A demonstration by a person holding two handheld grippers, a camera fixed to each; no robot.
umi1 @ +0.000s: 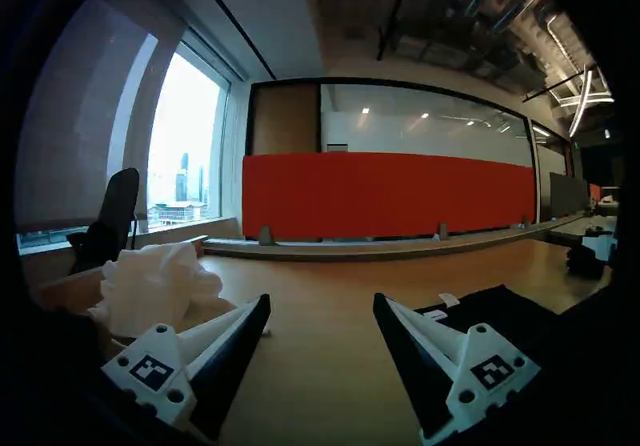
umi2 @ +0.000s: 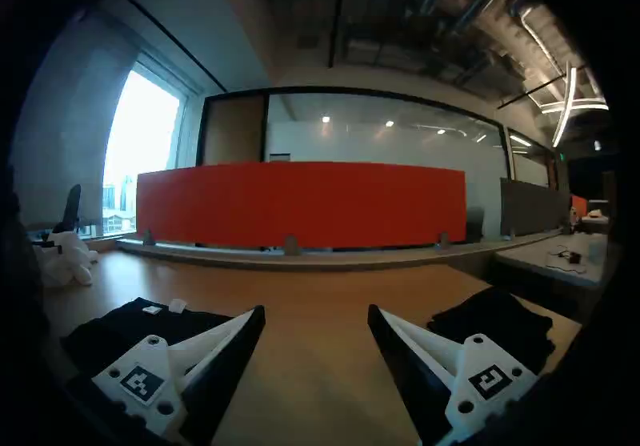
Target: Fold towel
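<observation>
Two grippers are out over the wooden desk [umi1: 336, 366], and both stand open, each with its two white fingers spread wide and nothing between them. The left gripper [umi1: 322, 298] and the right gripper [umi2: 316, 308] both hang low over bare wood and touch no cloth.

I count three pieces of cloth on the desk. One is a flat black towel [umi1: 496, 306] with small white tags on its far edge. In the left gripper view it lies just beyond that gripper's right finger, and in the right gripper view it lies behind that gripper's left finger [umi2: 136, 322], so it sits between the two grippers. A second black cloth [umi2: 496, 318], more bunched, lies toward the desk's right edge, just past the right gripper's right finger. The third is a white crumpled cloth [umi1: 156, 286], heaped near the desk's left edge beside the left gripper's left finger. In the right gripper view it sits far off [umi2: 64, 258] at the left edge.

Along the desk's far edge runs one long red partition [umi1: 384, 194], with a glass wall behind it. One dark office chair [umi1: 112, 222] stands off the desk's left edge, in front of the bright window [umi1: 184, 150]. Past the right edge is a neighbouring desk [umi2: 560, 266] with a few small items on it, too small to make out.
</observation>
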